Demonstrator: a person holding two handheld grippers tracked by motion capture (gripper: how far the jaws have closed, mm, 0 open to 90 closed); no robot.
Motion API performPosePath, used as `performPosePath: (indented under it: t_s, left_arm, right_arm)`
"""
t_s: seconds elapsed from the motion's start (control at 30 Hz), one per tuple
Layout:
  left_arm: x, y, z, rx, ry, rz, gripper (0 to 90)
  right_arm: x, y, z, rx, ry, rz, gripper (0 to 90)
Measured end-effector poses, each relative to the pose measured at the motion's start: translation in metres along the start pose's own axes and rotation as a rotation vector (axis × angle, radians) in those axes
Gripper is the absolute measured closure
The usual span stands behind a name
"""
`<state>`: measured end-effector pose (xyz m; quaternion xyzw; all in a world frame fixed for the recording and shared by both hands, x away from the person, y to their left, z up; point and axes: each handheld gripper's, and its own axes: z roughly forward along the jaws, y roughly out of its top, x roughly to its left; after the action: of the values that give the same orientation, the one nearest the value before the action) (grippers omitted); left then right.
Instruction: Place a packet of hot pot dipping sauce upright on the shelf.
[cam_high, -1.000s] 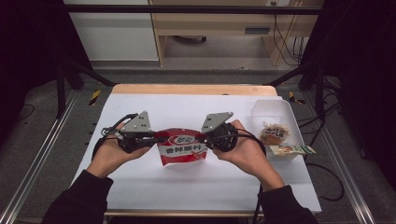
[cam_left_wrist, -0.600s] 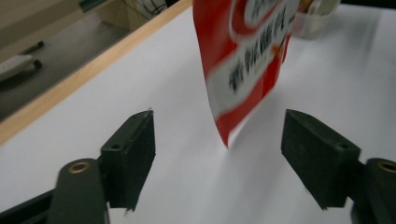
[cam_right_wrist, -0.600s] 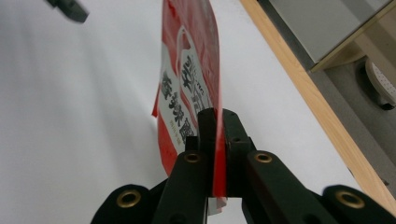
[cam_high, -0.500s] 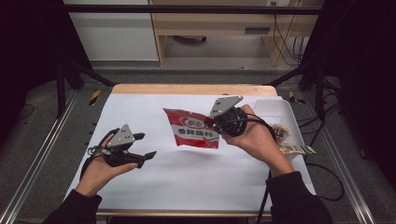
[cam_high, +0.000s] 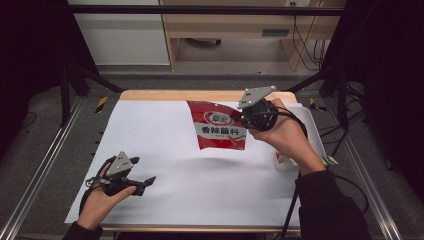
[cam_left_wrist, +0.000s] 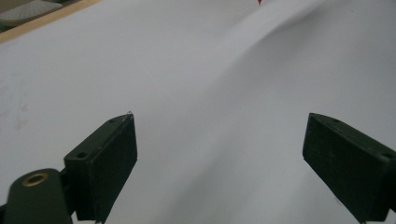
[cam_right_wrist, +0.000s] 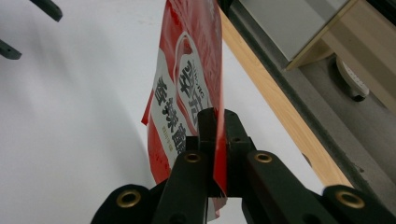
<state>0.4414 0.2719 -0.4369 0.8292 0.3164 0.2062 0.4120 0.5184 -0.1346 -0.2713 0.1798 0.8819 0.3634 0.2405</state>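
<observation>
Red plastic seasoning pouch (cam_high: 218, 127) hangs clenched in the right claw (cam_high: 241, 118) above the white-covered bench (cam_high: 165, 130); the left claw (cam_high: 148, 180), just opening, is released, empty. Setting it down remains.

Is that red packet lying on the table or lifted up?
Lifted: the red packet hangs edge-pinched in the right gripper, casting a shadow on the white table.
</observation>
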Motion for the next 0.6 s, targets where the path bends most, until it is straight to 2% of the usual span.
performPosePath:
  t_s: [0.07,0.17,0.27,0.33,0.37,0.4,0.5,0.6]
  left_arm:
    - [0.0,-0.002,-0.001,-0.003,-0.008,0.008,7.3]
    - [0.0,-0.004,-0.004,-0.018,0.006,0.014,7.3]
    - [0.003,-0.008,-0.003,-0.038,0.099,-0.046,3.2]
    - [0.007,-0.011,-0.003,-0.03,0.123,-0.061,4.5]
    - [0.008,-0.012,-0.004,-0.024,0.138,-0.053,4.2]
    - [0.01,-0.014,-0.005,-0.01,0.144,-0.043,4.2]
    - [0.013,-0.016,-0.005,-0.015,0.144,-0.063,4.7]
    - [0.015,-0.017,-0.006,-0.012,0.145,-0.066,4.7]
  right_arm:
    - [-0.004,0.0,-0.001,-0.005,-0.005,0.003,89.7]
    - [-0.01,0.0,0.0,-0.012,-0.012,0.014,89.7]
    - [-0.014,-0.001,0.003,-0.015,-0.017,0.03,89.8]
    - [-0.017,-0.002,0.006,-0.016,-0.019,0.039,89.7]
    - [-0.018,-0.001,0.007,-0.018,-0.022,0.04,89.7]
    - [-0.019,-0.001,0.007,-0.019,-0.022,0.038,89.8]
    - [-0.021,0.0,0.009,-0.023,-0.026,0.049,89.7]
    - [-0.022,0.002,0.008,-0.028,-0.033,0.06,89.8]
